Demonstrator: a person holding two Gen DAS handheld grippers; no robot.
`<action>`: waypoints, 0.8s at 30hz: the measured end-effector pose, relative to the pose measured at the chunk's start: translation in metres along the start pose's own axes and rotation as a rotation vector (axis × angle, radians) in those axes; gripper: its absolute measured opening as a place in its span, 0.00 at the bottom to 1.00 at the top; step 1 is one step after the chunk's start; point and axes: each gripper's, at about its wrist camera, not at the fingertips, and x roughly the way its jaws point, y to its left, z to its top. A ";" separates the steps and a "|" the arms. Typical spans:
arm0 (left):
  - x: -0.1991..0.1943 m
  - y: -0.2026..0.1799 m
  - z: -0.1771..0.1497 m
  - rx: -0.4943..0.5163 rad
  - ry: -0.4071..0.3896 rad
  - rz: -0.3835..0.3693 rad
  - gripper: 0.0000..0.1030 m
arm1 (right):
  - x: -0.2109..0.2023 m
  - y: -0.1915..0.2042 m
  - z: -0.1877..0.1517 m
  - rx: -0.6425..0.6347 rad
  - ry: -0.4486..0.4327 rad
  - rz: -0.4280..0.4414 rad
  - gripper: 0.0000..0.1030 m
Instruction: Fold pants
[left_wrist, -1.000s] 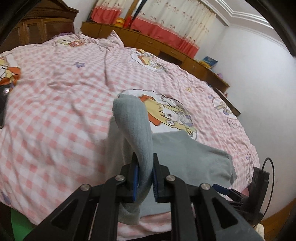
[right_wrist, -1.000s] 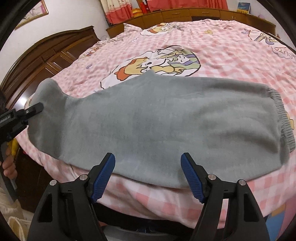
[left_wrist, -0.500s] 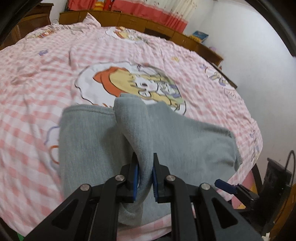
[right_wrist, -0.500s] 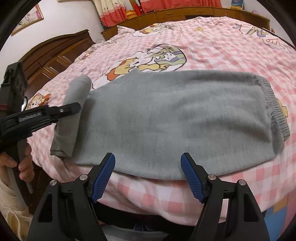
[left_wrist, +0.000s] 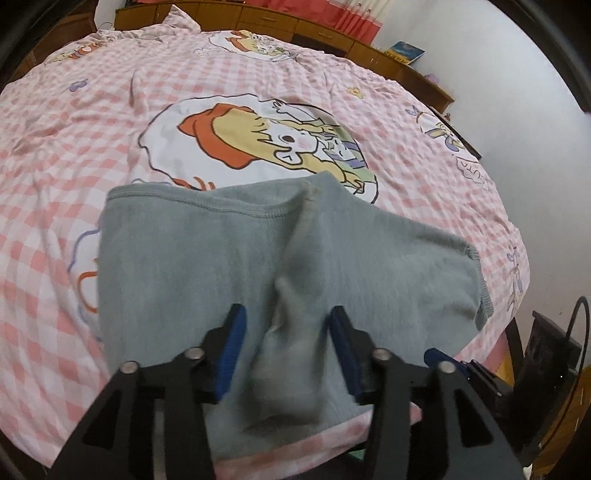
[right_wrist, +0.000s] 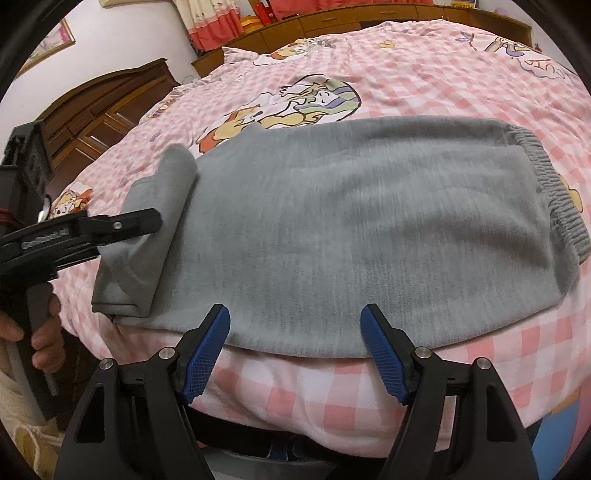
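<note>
Grey pants (right_wrist: 351, 229) lie flat along the front edge of the bed, ribbed waistband (right_wrist: 554, 199) at the right. The leg end (right_wrist: 155, 229) at the left is folded over onto the pants. My left gripper (left_wrist: 284, 332) is open, its jaws apart on either side of a raised ridge of the folded cloth (left_wrist: 291, 332). It also shows in the right wrist view (right_wrist: 147, 221) beside the fold. My right gripper (right_wrist: 295, 350) is open and empty just in front of the pants' near edge.
The bed has a pink checked cover (right_wrist: 424, 70) with cartoon prints (left_wrist: 266, 136). A dark wooden headboard (right_wrist: 107, 107) stands at the left, low wooden cabinets (left_wrist: 332, 33) at the back and a white wall (left_wrist: 517, 85) at the right.
My left gripper carried the leg end over onto the pants, then opened and let go of it. The right gripper has stayed open at the front edge.
</note>
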 end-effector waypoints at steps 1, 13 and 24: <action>-0.003 0.000 -0.001 0.002 -0.004 0.009 0.55 | 0.000 0.000 0.000 -0.003 0.000 -0.003 0.73; -0.041 0.031 -0.031 0.007 -0.076 0.145 0.68 | -0.005 0.020 0.012 -0.014 -0.007 0.055 0.73; -0.024 0.074 -0.063 -0.099 -0.024 0.158 0.68 | 0.015 0.065 0.045 -0.059 0.036 0.150 0.73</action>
